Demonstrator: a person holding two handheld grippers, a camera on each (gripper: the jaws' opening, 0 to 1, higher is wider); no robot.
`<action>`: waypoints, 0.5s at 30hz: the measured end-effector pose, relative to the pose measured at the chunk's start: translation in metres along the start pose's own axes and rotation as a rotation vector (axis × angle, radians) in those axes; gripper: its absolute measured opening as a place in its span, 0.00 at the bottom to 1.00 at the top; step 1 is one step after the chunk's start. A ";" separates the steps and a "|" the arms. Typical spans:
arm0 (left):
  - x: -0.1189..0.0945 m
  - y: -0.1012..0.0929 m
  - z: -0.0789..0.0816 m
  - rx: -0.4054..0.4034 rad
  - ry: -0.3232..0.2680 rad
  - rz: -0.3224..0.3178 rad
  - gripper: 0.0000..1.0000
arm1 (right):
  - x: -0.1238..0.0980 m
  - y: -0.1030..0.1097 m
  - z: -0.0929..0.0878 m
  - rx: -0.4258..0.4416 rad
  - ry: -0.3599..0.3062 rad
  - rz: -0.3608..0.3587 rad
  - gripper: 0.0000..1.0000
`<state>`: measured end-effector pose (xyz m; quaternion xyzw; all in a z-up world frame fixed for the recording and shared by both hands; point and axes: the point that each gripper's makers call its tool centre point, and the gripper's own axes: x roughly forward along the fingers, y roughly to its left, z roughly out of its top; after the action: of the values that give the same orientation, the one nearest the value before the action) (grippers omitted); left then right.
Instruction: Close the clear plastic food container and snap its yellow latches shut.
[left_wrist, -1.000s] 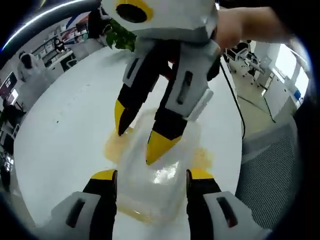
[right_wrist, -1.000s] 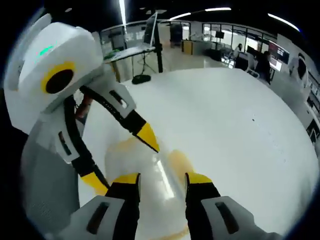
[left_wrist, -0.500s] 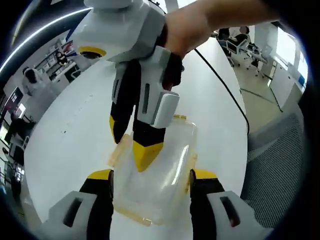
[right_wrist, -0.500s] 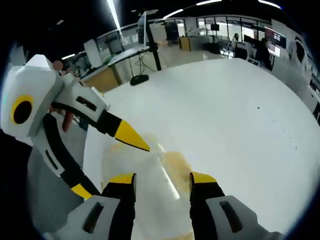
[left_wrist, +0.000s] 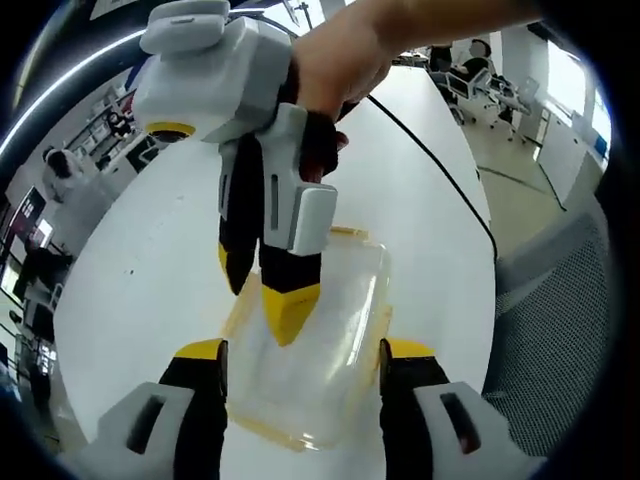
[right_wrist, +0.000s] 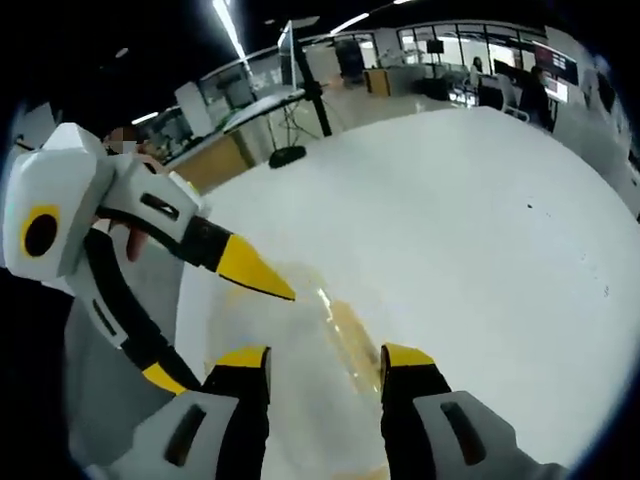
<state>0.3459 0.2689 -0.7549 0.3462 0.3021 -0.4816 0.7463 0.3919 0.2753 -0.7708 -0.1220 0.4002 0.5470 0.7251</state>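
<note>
On the white table (left_wrist: 150, 250), clear container (left_wrist: 310, 340) lies between the spread jaws of left gripper (left_wrist: 298, 350); right gripper (left_wrist: 265, 305), jaws apart, tips over its lid.

No legible text, label, brand, number or sign appears in either the left gripper view or the right gripper view. Background fixtures (shelving and screens at the far edges of the room) carry coloured patches too small and blurred to read.
</note>
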 end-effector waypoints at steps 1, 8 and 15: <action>0.000 0.000 0.000 0.001 -0.002 -0.003 0.62 | 0.000 0.000 0.000 0.000 0.000 0.003 0.43; 0.001 -0.013 0.003 0.035 -0.005 -0.066 0.60 | 0.002 0.006 -0.005 -0.003 0.024 0.033 0.41; -0.003 -0.020 0.005 0.085 0.017 -0.078 0.59 | 0.004 0.010 -0.007 -0.005 0.041 0.048 0.41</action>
<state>0.3267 0.2599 -0.7545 0.3700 0.3010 -0.5196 0.7088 0.3801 0.2770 -0.7756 -0.1253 0.4163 0.5628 0.7030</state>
